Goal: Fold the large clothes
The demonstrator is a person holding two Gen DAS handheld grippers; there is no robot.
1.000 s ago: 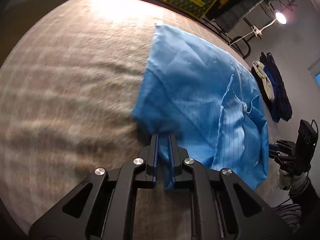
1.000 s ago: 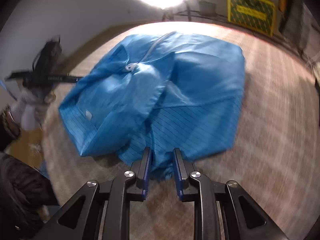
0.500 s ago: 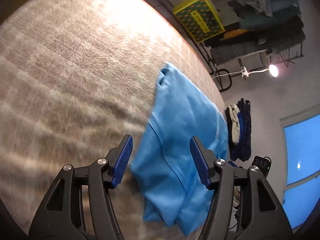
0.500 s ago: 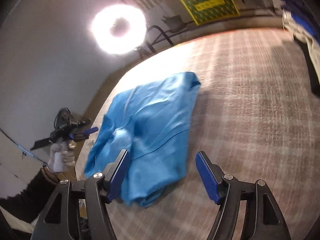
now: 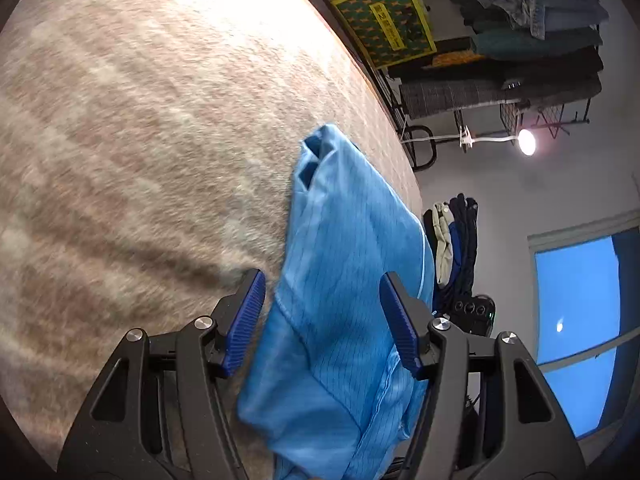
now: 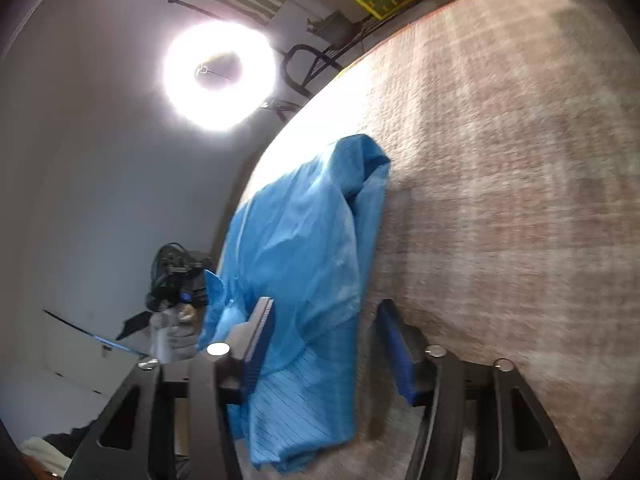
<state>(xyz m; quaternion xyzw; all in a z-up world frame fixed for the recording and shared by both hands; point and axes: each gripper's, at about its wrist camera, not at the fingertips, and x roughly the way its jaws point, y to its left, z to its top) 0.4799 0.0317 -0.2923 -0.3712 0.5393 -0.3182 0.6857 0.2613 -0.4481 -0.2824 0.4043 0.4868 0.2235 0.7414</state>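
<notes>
A large blue garment (image 5: 348, 280) lies folded in a long strip on the beige checked carpet (image 5: 140, 140). It also shows in the right wrist view (image 6: 304, 248). My left gripper (image 5: 322, 320) is open and empty, raised above the garment's near end. My right gripper (image 6: 326, 344) is open and empty too, raised over the garment's other end. The left gripper (image 6: 180, 284) shows small in the right wrist view, past the garment's far edge.
A ring light (image 6: 219, 76) glares at the carpet's edge. A yellow patterned box (image 5: 384, 16) and a rack of clothes (image 5: 532, 28) stand beyond the carpet. A pile of dark clothes (image 5: 456, 236) lies past the garment. A lamp (image 5: 526, 142) shines at right.
Both grippers were shut on the garment's edge a second ago. They have opened, let the cloth drop, and lifted away and tilted up from the carpet.
</notes>
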